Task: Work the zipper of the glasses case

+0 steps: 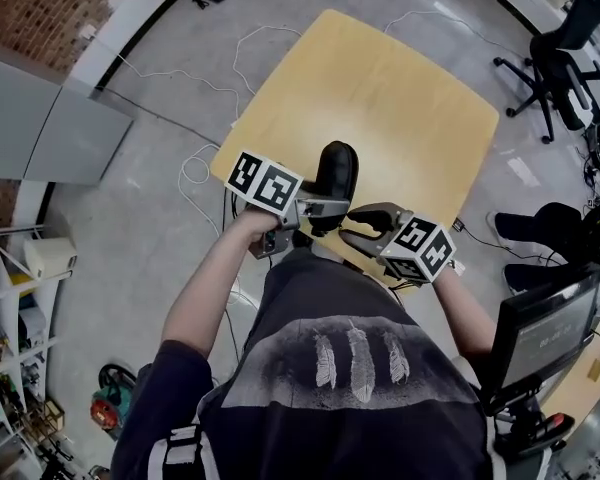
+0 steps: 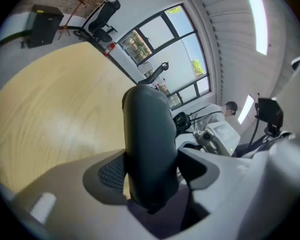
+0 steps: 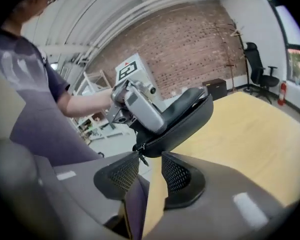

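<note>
Left gripper (image 2: 152, 170) clamps glasses case (image 2: 147, 134); right gripper (image 3: 150, 171) gapes.

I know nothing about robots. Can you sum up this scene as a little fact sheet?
Surface: wooden table
Object: dark glasses case, held in the air
Left gripper: clamped on the case
Right gripper: jaws apart, gripping nothing
Zipper pull: dangles from the case's end, right at the right gripper's pads, not pinched

The glasses case (image 1: 332, 183) is smooth, matt dark material; the table (image 1: 380, 98) is pale wood-grain with a soft sheen.
</note>
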`<state>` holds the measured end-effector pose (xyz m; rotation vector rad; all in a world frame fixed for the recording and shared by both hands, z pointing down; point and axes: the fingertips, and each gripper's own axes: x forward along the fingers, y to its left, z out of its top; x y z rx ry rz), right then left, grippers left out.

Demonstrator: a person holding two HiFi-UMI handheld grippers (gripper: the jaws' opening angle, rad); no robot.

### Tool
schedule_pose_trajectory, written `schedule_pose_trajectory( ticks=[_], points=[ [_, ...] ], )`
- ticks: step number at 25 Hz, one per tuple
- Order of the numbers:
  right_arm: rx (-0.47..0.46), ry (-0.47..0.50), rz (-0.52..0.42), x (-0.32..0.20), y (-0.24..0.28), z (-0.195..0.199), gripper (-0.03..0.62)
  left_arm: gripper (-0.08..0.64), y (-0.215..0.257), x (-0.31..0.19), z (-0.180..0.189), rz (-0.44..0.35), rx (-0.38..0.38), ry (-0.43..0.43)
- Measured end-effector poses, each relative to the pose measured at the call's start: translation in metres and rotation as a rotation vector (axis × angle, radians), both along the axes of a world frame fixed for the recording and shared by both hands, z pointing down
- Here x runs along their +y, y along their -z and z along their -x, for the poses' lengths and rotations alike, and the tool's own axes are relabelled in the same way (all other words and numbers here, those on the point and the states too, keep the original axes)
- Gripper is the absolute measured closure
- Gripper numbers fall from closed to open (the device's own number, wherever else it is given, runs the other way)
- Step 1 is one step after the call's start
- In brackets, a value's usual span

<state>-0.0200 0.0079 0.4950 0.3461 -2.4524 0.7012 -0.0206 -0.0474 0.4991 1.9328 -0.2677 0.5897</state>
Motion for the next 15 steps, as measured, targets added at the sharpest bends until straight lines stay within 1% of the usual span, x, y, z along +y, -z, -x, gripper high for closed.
schedule_pose_trajectory(
  ticks=[3, 5, 7, 8, 9, 10, 12, 13, 15],
  points=[
    [-0.102, -0.097, 0.083, -0.009, 0.013, 0.004, 0.451, 0.252, 0.017, -0.011, 0.000, -0.091, -0.041, -0.004],
    [-0.115, -0.146, 0.086, -0.013, 0.019, 0.006, 0.463, 0.252, 0.024, -0.017, 0.001, -0.125, -0.055, 0.025],
    [-0.073, -0.191, 0.033, -0.018, 0.020, 0.006, 0.476, 0.252, 0.029, -0.022, 0.001, -0.154, -0.069, 0.056],
    [-0.043, -0.210, -0.003, -0.021, 0.021, 0.005, 0.500, 0.252, 0.030, -0.024, 0.002, -0.168, -0.078, 0.071],
    [-0.012, -0.223, -0.042, -0.024, 0.021, 0.005, 0.502, 0.252, 0.031, -0.026, 0.003, -0.181, -0.087, 0.086],
    [0.019, -0.231, -0.083, -0.026, 0.021, 0.004, 0.524, 0.252, 0.032, -0.029, 0.003, -0.190, -0.095, 0.101],
    [0.079, -0.237, -0.157, -0.028, 0.021, 0.004, 0.540, 0.252, 0.032, -0.032, 0.004, -0.198, -0.106, 0.128],
    [0.102, -0.240, -0.181, -0.029, 0.020, 0.003, 0.545, 0.252, 0.033, -0.033, 0.003, -0.202, -0.110, 0.140],
    [0.115, -0.244, -0.203, -0.029, 0.021, 0.003, 0.562, 0.252, 0.033, -0.034, 0.003, -0.207, -0.112, 0.156]
  ],
)
